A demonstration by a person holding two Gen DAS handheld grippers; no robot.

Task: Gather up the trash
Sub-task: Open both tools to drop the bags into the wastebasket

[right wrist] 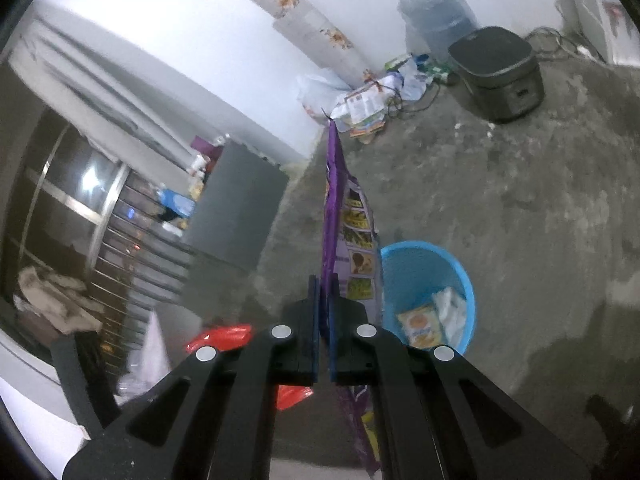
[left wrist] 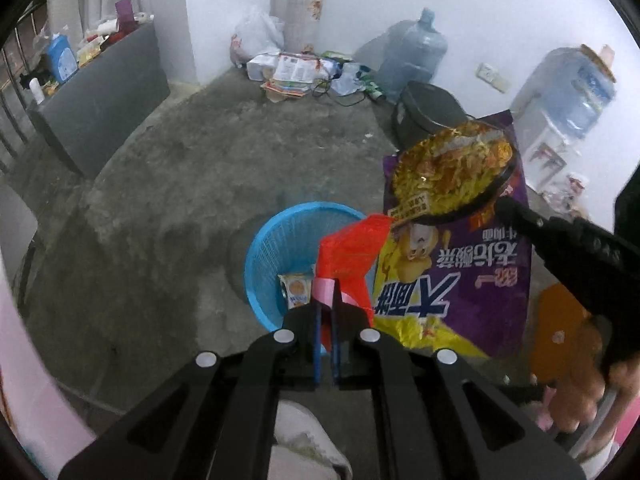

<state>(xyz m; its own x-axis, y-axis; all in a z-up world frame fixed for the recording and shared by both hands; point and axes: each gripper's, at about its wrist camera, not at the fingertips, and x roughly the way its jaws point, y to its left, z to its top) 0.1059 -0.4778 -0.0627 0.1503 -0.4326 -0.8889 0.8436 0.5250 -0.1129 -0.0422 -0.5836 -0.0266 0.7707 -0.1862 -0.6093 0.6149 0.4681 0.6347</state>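
My left gripper [left wrist: 327, 300] is shut on a red and pink wrapper [left wrist: 349, 256], held above the near rim of a blue mesh trash basket [left wrist: 276, 240] on the concrete floor. My right gripper [right wrist: 325, 292] is shut on a large purple noodle bag [right wrist: 350, 216], seen edge-on and hanging just left of the basket [right wrist: 460, 276]. In the left wrist view the bag [left wrist: 456, 248] hangs right of the basket with the right gripper [left wrist: 508, 204] pinching its edge. The basket holds a yellow packet [right wrist: 422, 326] and white crumpled paper [right wrist: 450, 308]. The red wrapper [right wrist: 220, 338] also shows at lower left.
A black rice cooker [right wrist: 500, 72] and a large water jug [right wrist: 436, 12] stand by the far wall. A pile of papers and bags [left wrist: 296, 72] lies in the corner. A grey cabinet [left wrist: 104, 92] with clutter stands at left. A water dispenser [left wrist: 560, 112] is at right.
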